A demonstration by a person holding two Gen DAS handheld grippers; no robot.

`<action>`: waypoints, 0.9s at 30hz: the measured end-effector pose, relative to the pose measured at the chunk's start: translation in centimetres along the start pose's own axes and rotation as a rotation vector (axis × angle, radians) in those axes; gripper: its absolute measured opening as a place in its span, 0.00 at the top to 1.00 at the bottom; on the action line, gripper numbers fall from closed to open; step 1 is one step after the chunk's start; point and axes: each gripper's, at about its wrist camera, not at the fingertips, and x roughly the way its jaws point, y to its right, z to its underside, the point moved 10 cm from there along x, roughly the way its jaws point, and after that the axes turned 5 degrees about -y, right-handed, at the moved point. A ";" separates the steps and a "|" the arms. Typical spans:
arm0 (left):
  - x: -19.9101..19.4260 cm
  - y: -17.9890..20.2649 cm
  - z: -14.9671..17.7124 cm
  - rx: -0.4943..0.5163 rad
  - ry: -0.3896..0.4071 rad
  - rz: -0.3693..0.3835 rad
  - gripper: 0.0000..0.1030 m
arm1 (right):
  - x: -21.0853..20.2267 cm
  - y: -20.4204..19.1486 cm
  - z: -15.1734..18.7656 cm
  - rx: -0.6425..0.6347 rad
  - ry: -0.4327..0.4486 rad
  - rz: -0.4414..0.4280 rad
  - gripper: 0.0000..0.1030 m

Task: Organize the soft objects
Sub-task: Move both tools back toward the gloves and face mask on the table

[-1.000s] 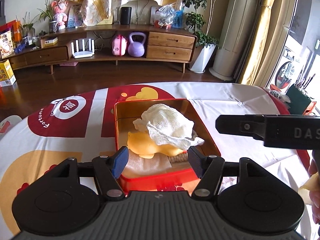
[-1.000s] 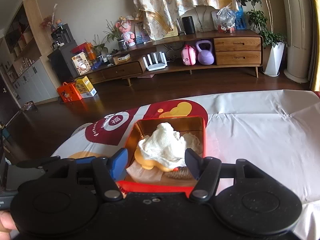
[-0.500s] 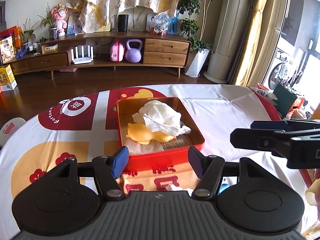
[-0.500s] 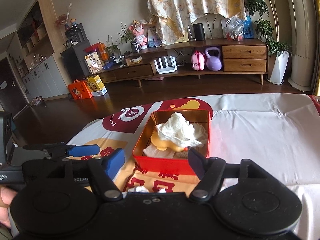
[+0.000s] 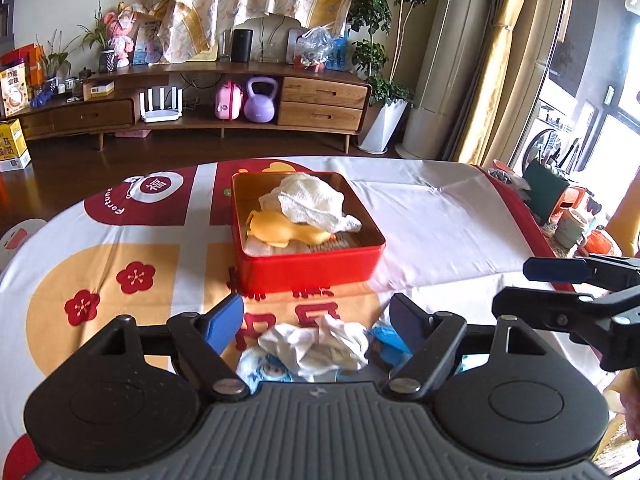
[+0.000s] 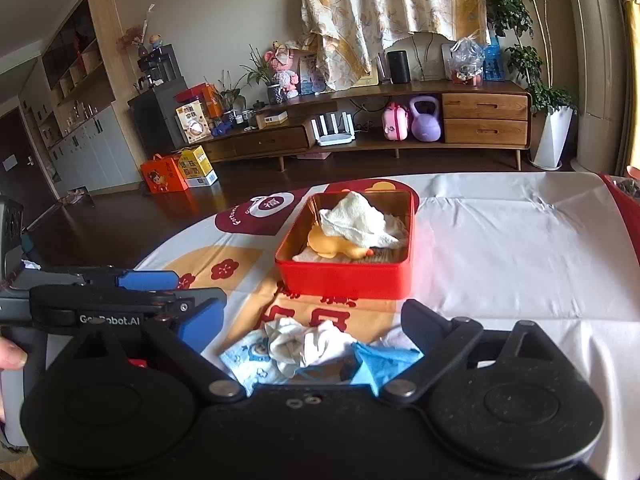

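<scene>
Two grippers are being opened with nothing between them: left gripper (image 5: pixel 316 320), right gripper (image 6: pixel 310 318). Crumpled cloths (image 5: pixel 316 344) are lying at lower centre; the red tin (image 5: pixel 308 268) above is filled.

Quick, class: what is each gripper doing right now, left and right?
Left gripper: jaws opening, holding nothing; white cloth lies loose on the table beyond the fingers.
Right gripper: jaws opening, holding nothing.
</scene>
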 end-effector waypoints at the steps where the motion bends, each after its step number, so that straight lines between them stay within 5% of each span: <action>1: -0.1 0.1 0.3 0.000 0.001 0.002 0.22 | -0.1 0.0 0.4 0.001 0.002 0.002 0.04; 12: -0.5 0.4 4.3 -0.030 0.016 -0.005 0.19 | -0.3 0.7 5.3 -0.012 -0.001 0.061 0.00; 27: 5.3 -1.4 9.9 -0.039 -0.129 -0.053 0.19 | 2.7 2.7 10.3 -0.007 -0.093 0.081 0.02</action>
